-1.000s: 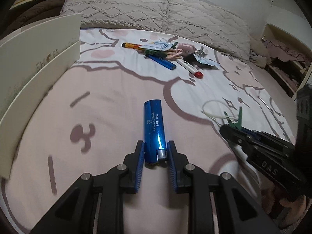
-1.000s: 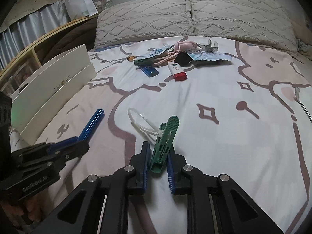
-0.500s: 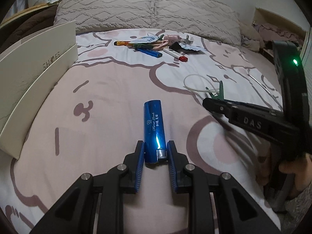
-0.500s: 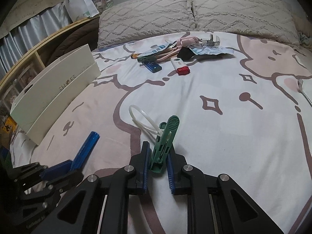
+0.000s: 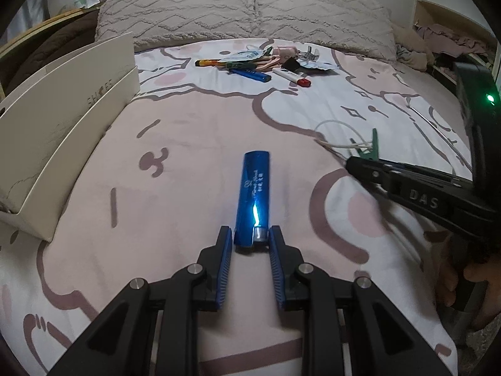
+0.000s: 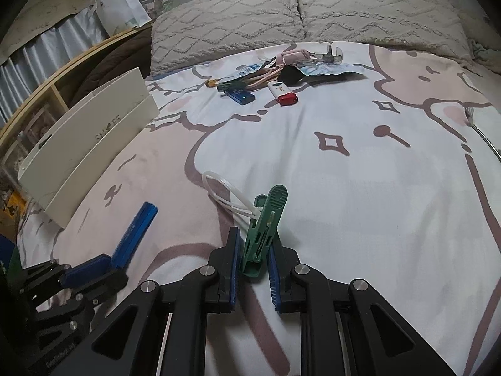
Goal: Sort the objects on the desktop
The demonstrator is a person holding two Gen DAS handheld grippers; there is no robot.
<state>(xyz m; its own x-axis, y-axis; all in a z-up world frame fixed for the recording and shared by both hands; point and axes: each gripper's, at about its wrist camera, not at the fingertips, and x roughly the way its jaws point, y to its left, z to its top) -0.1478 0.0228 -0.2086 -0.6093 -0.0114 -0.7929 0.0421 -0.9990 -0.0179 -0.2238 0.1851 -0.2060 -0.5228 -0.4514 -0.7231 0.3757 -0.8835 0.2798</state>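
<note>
Clamping blue lighter at its metal end in left gripper; pinching green clothespin, white loop attached, in right gripper above bedsheet.

Your left wrist camera sits low behind its own two fingers and looks forward and down across the bedspread toward the far pillows, with the right gripper entering at its right edge. Your right wrist camera looks the same way from a spot further right, catching the left gripper at its near left. Both views share the cream box on the left, the far pile of small items and the pillows.
</note>
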